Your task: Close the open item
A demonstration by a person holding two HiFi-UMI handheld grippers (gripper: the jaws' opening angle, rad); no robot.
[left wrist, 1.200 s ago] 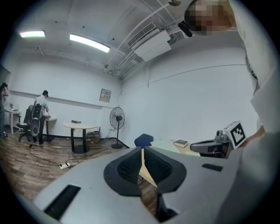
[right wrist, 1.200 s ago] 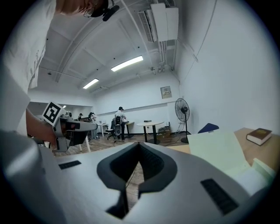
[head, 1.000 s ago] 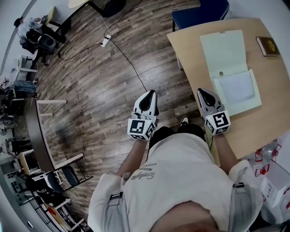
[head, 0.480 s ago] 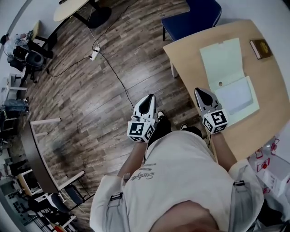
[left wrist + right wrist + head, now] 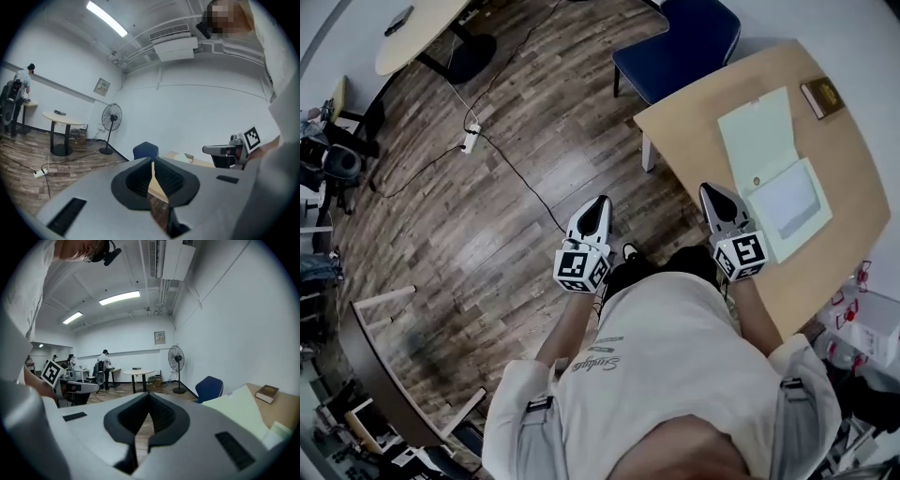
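An open pale green folder (image 5: 766,155) lies on the light wood table (image 5: 703,122), its flap spread flat toward the far side and white paper (image 5: 787,200) in its near pocket. My right gripper (image 5: 713,193) hovers over the table's near edge, just left of the folder, jaws shut on nothing. My left gripper (image 5: 596,205) hangs over the wood floor, well left of the table, also shut and empty. In the right gripper view the folder (image 5: 240,412) shows at the right beyond the gripper (image 5: 148,397). The left gripper (image 5: 153,162) points toward the table's corner (image 5: 176,156).
A brown book (image 5: 822,96) lies at the table's far edge. A blue chair (image 5: 677,41) stands beyond the table. A power strip and cable (image 5: 471,141) run across the floor. A round table (image 5: 417,33) stands far left. White boxes (image 5: 867,328) sit at the right.
The view has swung, so the table and folder sit higher and more turned in the picture. Both grippers keep their places before the body, still shut.
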